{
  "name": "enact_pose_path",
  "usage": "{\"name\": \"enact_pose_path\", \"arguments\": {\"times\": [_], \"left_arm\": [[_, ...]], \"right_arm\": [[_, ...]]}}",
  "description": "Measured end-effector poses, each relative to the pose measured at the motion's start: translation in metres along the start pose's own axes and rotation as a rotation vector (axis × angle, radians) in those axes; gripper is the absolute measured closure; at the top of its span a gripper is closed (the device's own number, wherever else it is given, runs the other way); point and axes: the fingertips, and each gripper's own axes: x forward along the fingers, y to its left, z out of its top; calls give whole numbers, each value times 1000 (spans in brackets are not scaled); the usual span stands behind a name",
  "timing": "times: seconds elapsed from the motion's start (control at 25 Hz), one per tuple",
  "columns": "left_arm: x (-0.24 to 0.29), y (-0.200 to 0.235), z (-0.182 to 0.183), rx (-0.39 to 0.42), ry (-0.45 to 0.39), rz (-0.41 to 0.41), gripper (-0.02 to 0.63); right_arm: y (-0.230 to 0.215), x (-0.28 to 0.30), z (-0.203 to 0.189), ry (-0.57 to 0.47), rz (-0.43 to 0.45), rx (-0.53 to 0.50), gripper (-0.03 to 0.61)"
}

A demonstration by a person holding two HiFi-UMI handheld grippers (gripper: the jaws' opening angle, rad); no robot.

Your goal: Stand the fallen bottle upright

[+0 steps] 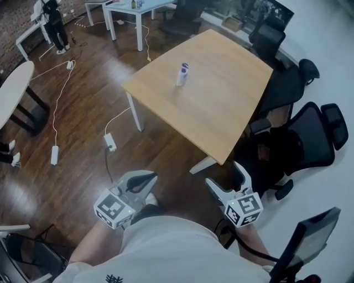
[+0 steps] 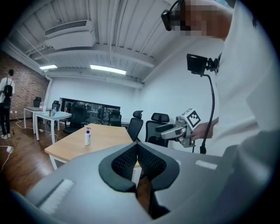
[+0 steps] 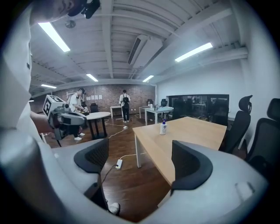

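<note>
A small white bottle with a blue pump top point(image 1: 182, 74) stands upright on the light wooden table point(image 1: 221, 110), toward its far left part. The same bottle point(image 2: 87, 136) shows far off in the left gripper view and again point(image 3: 163, 127) in the right gripper view. My left gripper point(image 1: 145, 179) is held low near my body, well short of the table, its jaws shut with nothing between them. My right gripper point(image 1: 225, 178) hangs beside it, close to the table's near corner, open and empty.
Black office chairs point(image 1: 310, 138) crowd the table's right side. A power strip point(image 1: 110, 142) and white cables lie on the dark wood floor to the left. A white desk point(image 1: 133, 11) stands at the back, and a person point(image 1: 54, 22) stands far left.
</note>
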Motion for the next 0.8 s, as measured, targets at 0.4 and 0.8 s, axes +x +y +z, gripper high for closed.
{"name": "enact_pose_path", "arguments": {"times": [0.4,0.8], "left_arm": [[-14,-106,-37,-64,15,54,609],[-26,-160,-35,-26,9,89,607]], "right_arm": [[44,-96,-32,-46,148,-33,130],[52,-147,-44,-101,160,-75,137]]}}
